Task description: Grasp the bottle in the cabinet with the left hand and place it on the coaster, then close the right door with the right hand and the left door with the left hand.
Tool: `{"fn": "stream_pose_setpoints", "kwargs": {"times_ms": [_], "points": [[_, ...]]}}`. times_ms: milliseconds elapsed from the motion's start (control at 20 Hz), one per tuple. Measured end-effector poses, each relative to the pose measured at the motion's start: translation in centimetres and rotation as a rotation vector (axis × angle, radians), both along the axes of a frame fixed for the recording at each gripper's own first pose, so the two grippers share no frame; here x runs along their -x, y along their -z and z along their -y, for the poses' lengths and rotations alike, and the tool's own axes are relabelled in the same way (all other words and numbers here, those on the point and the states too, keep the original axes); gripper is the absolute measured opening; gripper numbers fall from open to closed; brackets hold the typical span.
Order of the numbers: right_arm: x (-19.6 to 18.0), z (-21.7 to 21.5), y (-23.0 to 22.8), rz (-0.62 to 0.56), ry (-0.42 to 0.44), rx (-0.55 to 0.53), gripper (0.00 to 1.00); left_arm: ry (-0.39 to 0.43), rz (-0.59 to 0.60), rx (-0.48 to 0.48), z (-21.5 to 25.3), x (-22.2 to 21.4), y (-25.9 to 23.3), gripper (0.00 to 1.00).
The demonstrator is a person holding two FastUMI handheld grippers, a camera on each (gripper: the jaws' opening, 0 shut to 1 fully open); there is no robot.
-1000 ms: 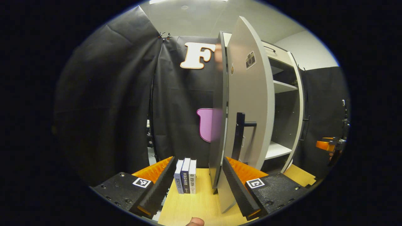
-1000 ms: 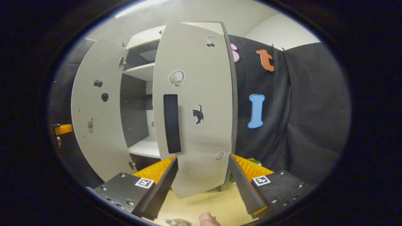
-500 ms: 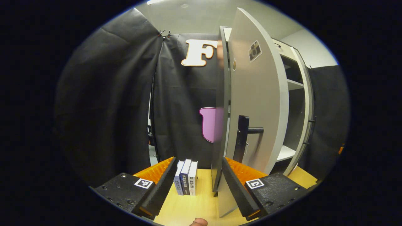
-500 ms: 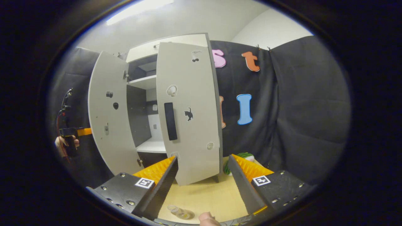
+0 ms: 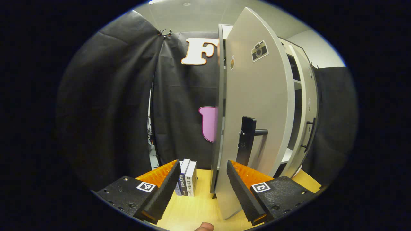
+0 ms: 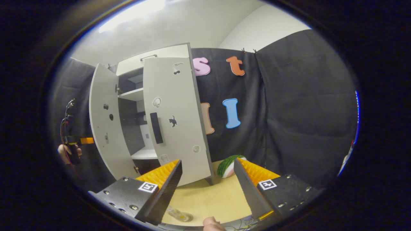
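While your left claw [image 5: 202, 183] hangs spread wide with nothing between its ribbed, wedge-shaped fingers [image 5: 242, 189], the left door [image 5: 253, 122] of the cabinet [image 5: 303, 106] stands right in front of it, swung out, its lower edge just beside the right-hand finger. You've got the door's dark bar handle [image 5: 246, 144] rising just above that finger, apart from it as far as can be told. That door is a smooth pale-grey panel with a camera sticker [image 5: 259, 50] near the top. Beyond its edge you can see the pale shelves [image 5: 286, 156] inside and the right door [image 5: 307, 109] edge-on. To the left of the door, three books [image 5: 186, 178] stand upright on the light wood-grain bench [image 5: 196, 211]; their spine print is too small to read.

Over on your right claw [image 6: 208, 186], the fingers are likewise parted and grasp nothing. You're looking at the right door [image 6: 175, 118] from well back, standing ajar, flat and pale with a dark slab handle [image 6: 156, 127] and a little black cat sticker [image 6: 173, 121]. The left door [image 6: 104, 128] is open beyond it, and your other claw [image 6: 86, 140] and the hand [image 6: 67, 150] holding it show at that door's outer side. The bottle [image 6: 179, 215], clear, lies low on the bench just below the right claw's left finger; whether a coaster is under it you cannot tell. A striped green, watermelon-like ball [image 6: 228, 166] sits on the bench beside the cabinet's foot, just behind the right finger.
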State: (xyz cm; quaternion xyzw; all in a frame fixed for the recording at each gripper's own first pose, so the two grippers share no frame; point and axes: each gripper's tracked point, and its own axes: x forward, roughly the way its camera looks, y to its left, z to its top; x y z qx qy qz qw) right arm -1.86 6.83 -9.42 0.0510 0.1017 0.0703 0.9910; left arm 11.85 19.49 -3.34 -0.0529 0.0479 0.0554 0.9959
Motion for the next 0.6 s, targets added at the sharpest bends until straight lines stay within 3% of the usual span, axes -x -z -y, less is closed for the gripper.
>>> {"fn": "stream_pose_setpoints", "kwargs": {"times_ms": [150,200,300,350,600], "points": [[0.6,0.6,1.1,-0.024,-0.002,-0.006,0.98,0.021,-0.018,0.011,2.2,-0.3,0.1,0.93],[0.6,0.9,1.5,-0.031,0.001,0.004,0.98,0.029,-0.019,0.009,3.0,-0.5,0.1,0.89],[0.3,1.3,1.1,-0.023,0.004,0.022,0.98,0.02,-0.011,0.003,3.5,-0.8,-0.2,0.98],[0.3,1.3,0.9,-0.017,0.002,0.022,0.98,0.02,-0.008,0.002,3.7,-1.0,-0.3,0.93],[-0.4,1.8,0.1,0.005,0.008,0.03,0.99,0.048,-0.004,0.016,5.8,-2.0,-0.3,0.93]]}}
